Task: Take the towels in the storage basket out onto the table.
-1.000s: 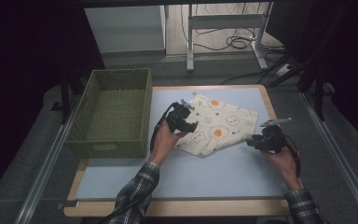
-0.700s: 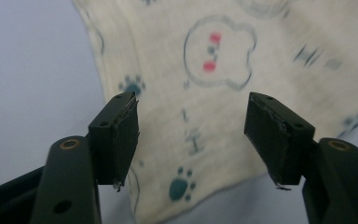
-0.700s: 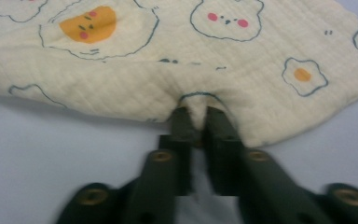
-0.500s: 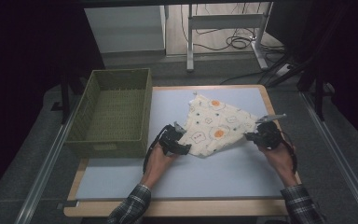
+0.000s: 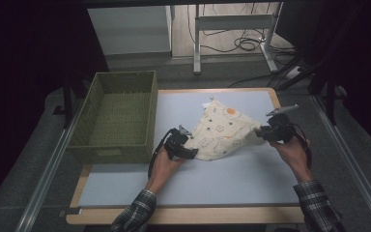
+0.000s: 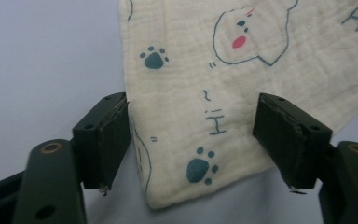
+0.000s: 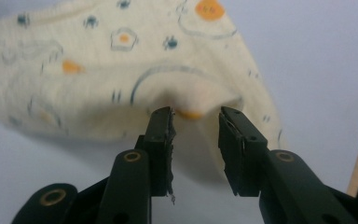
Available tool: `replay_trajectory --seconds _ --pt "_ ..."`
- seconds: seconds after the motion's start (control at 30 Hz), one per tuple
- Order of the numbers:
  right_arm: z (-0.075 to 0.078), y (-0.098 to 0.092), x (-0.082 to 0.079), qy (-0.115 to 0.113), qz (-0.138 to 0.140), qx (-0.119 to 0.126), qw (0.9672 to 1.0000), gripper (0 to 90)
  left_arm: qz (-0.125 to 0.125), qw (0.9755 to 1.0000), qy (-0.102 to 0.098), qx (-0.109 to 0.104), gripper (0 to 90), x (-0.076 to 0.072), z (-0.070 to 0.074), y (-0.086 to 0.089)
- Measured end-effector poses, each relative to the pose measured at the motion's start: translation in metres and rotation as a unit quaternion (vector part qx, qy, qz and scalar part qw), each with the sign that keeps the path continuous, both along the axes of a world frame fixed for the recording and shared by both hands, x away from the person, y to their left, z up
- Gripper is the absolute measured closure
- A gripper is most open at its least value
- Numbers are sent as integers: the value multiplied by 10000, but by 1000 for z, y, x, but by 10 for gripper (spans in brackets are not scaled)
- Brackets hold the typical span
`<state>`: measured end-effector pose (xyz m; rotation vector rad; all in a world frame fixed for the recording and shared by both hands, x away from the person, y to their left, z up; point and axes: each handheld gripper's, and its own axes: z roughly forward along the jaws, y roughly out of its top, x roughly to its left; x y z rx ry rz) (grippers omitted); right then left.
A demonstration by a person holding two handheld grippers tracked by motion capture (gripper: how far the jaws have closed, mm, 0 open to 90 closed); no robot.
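Change: cloth (image 5: 222,135), spread flatter a second ago, is now drawn into a narrower fold; folding is judged under way.
Left fingers (image 6: 200,140): apart, having just opened, the cloth's corner lying loose between them.
Right fingers (image 7: 196,126): reopened after closing, no grip seen.
Hands: lowered at opposite corners.
Tabletop (image 5: 212,183): cloth at centre, beside basket (image 5: 118,116).

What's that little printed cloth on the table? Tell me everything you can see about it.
The cloth is cream, crinkly gauze-like fabric printed with blue paw prints, outlined animal faces, letters, fried eggs and orange dots. It lies folded and rumpled on the pale blue table top, right of the green woven basket. One corner lies between the open jaws of the left gripper; the right gripper stands open at a raised fold on the other side.
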<state>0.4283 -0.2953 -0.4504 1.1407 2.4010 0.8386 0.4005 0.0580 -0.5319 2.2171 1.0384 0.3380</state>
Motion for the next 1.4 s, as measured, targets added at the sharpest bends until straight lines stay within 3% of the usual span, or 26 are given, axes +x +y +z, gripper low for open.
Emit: replay_trajectory --seconds 0.07,0.2,0.43,0.5,0.57,0.63,0.8,0.9,1.0,1.07,1.17,1.23,1.27,1.3,1.33,1.4 --pt "-4 -3 -8 40 20 17 10000 639 6 10000 -40 45 290 -1 0 -1" --pt "-19 -1 -15 239 220 100 9994 638 37 10000 -18 -68 289 -1 -2 0" --pt "-49 23 2 321 351 155 9987 542 79 9999 -107 -51 274 -2 -2 0" --pt "-60 31 10 335 295 22 9990 556 86 9998 -135 -81 280 -2 -3 2" --pt "-61 33 10 191 309 12 9993 708 100 9997 -114 -167 308 -2 -4 3" --pt "-61 33 10 273 341 161 9989 854 107 9997 -114 -195 371 -3 -3 3" --pt "-57 33 1 242 348 52 9991 878 212 9994 -90 -255 522 -3 -2 5" --pt "-44 28 -14 180 357 199 9990 878 213 9991 -55 -350 666 -3 -2 7" --pt "-30 20 -38 63 407 190 9990 878 130 9988 34 -472 837 -5 -2 6" --pt "-25 14 -54 56 418 260 9988 877 63 9990 74 -441 859 -9 0 4" --pt "-19 4 -83 126 401 355 9985 876 -142 9987 125 -470 860 -27 10 3" --pt "-17 -4 -107 250 483 543 9970 862 -259 9981 116 -552 843 -42 17 6" --pt "-18 -9 -118 386 572 656 9955 846 -303 9979 187 -546 797 -47 18 7" --pt "-18 -13 -127 489 595 726 9944 800 -290 9983 185 -474 688 -52 19 7" --pt "-17 -18 -135 446 526 702 9951 759 -270 9989 110 -360 604 -57 19 7" --pt "-15 -29 -145 262 338 656 9969 721 -278 9993 80 -256 575 -62 17 8"
